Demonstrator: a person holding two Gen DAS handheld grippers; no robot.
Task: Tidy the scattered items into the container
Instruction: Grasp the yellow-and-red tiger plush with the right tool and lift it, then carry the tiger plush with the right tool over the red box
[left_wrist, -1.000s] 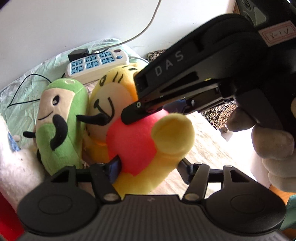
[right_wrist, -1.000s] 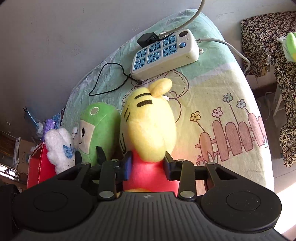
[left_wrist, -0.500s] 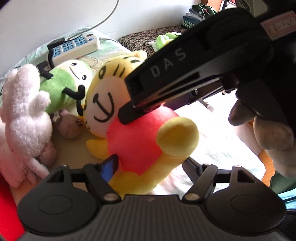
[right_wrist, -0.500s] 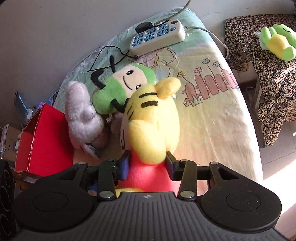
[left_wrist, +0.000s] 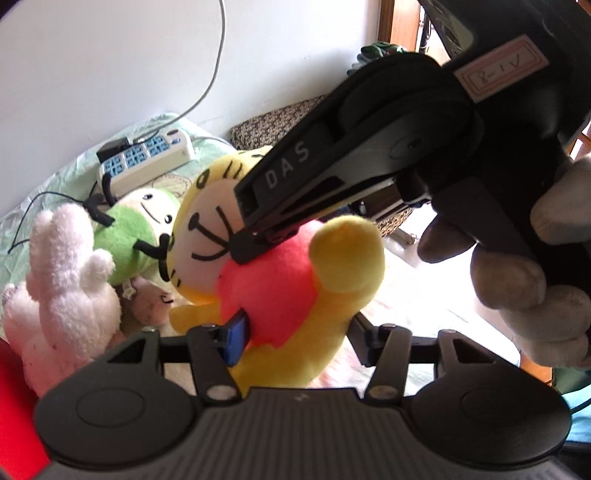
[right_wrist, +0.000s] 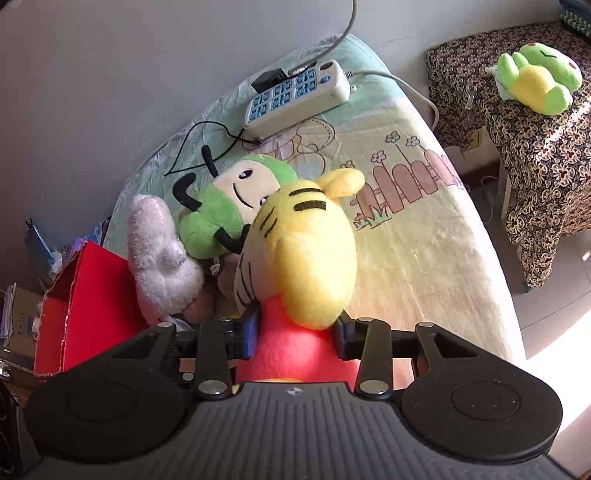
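Note:
A yellow tiger plush with a red shirt (left_wrist: 280, 295) (right_wrist: 306, 266) is held off the bed. My right gripper (right_wrist: 297, 330) is shut on its red body. My left gripper (left_wrist: 295, 336) grips its lower body from below, with the right gripper's black body (left_wrist: 369, 155) across the toy's face. A green plush (right_wrist: 218, 214) (left_wrist: 125, 236) and a white fluffy plush (right_wrist: 159, 254) (left_wrist: 66, 280) lie to the left on the bed. A red box (right_wrist: 77, 302) stands at the left bed edge.
A white power strip (right_wrist: 295, 96) with cables lies at the bed's far end by the wall. A small table with a floral cloth (right_wrist: 535, 133) carries a green frog plush (right_wrist: 535, 81) to the right. The cartoon-print blanket (right_wrist: 424, 236) covers the bed.
The tiger plush has been lifted away from the green plush and up off the bed; both grippers rose and pulled back with it, bringing the white plush and red box into view.

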